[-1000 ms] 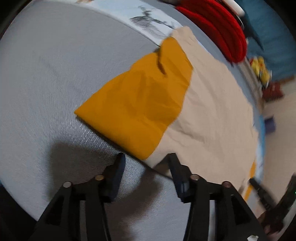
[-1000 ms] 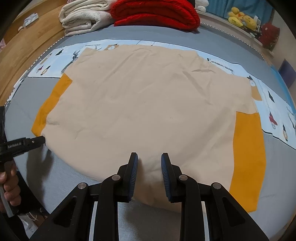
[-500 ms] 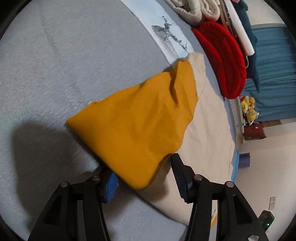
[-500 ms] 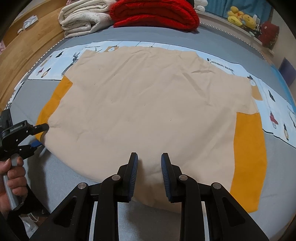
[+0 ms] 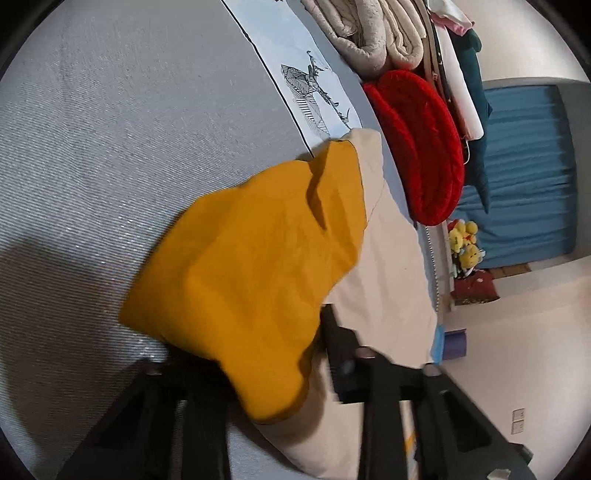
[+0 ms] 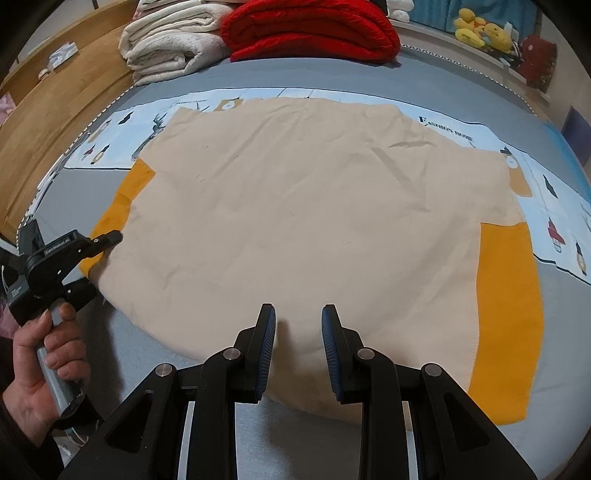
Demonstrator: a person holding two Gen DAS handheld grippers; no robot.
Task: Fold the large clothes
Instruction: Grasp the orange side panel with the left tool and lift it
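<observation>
Left gripper jaws closing on the shirt's orange sleeve; right gripper jaws apart over the hem. Red blanket and towels lie behind; only the right view shows the hand.

In the left wrist view the orange sleeve is draping over the left gripper, whose jaws are closing with the cloth between them; its near finger is lying wholly under the sleeve and the far one is smearing into blur, so whether the pads are pressing yet is not showing. Beyond the sleeve, the red bundle and cream blankets are running off the frame's top. In the right wrist view the person's hand is being cut off.
</observation>
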